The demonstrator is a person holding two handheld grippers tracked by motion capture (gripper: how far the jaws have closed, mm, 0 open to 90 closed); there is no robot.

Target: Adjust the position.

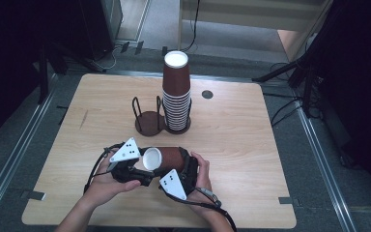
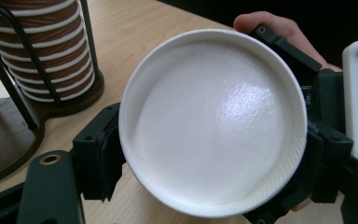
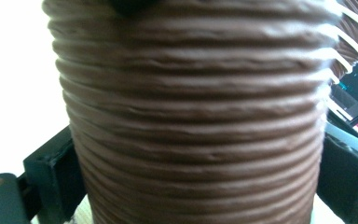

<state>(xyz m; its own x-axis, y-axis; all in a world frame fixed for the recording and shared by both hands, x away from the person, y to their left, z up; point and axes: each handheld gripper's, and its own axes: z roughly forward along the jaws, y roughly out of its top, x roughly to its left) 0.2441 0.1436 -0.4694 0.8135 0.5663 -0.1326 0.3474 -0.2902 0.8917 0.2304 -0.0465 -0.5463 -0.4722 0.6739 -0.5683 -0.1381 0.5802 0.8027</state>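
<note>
Two grippers meet over the near middle of the wooden table (image 1: 232, 121), both clamped on one brown ribbed paper cup (image 1: 166, 158) lying on its side. The left gripper (image 1: 137, 166) takes the cup by its white bottom end: in the left gripper view that white disc (image 2: 214, 121) sits squarely between the two black jaws, pressed by both. Beyond the left jaw there stands a dark wire cup holder (image 1: 150, 121), and in its right ring a tall stack of brown cups (image 1: 176, 94). The right gripper (image 1: 183, 166) grasps the cup's ribbed body; in its own view the ribbed wall (image 3: 196, 121) lies close between both jaws, touching each.
</note>
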